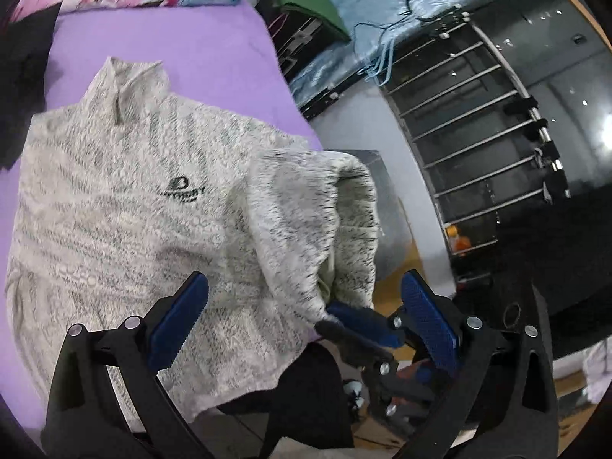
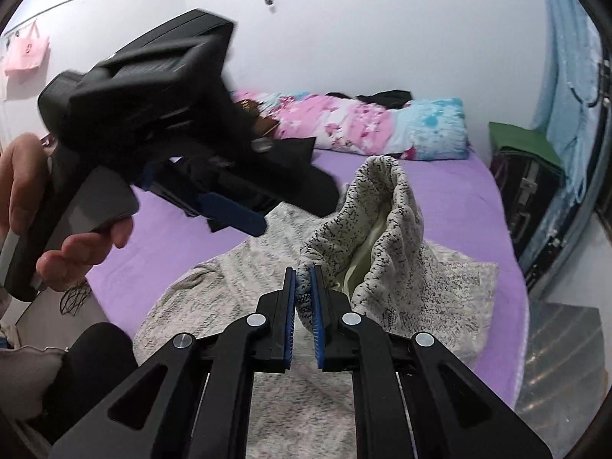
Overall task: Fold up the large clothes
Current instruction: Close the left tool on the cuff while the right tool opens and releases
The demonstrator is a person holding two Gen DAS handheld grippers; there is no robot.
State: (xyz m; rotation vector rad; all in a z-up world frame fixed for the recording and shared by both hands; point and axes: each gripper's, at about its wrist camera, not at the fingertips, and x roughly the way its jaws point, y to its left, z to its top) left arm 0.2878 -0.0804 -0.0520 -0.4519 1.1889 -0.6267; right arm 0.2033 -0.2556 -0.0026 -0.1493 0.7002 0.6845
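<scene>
A grey-white knit sweater [image 1: 126, 199] with a zip collar and a dark chest logo lies face up on the purple bed sheet [image 1: 214, 49]. My right gripper [image 2: 304, 294] is shut on the end of one sleeve [image 2: 382, 229] and holds it up above the sweater's body, so the cuff gapes open. In the left wrist view the right gripper [image 1: 359, 325] shows at the sweater's right edge with the raised sleeve [image 1: 306, 210] hanging from it. My left gripper [image 1: 306, 321] is open over the sweater's lower part and holds nothing. A hand [image 2: 23, 187] holds it at the upper left, with one blue finger [image 2: 233, 212] showing.
A floral pillow [image 2: 367, 126] and black clothes [image 2: 298, 176] lie at the head of the bed. Right of the bed stand a dark case with a green cloth [image 1: 306, 0], a blue satin cover [image 1: 401, 4], a metal rack [image 1: 478, 114] and a silver box [image 2: 562, 348].
</scene>
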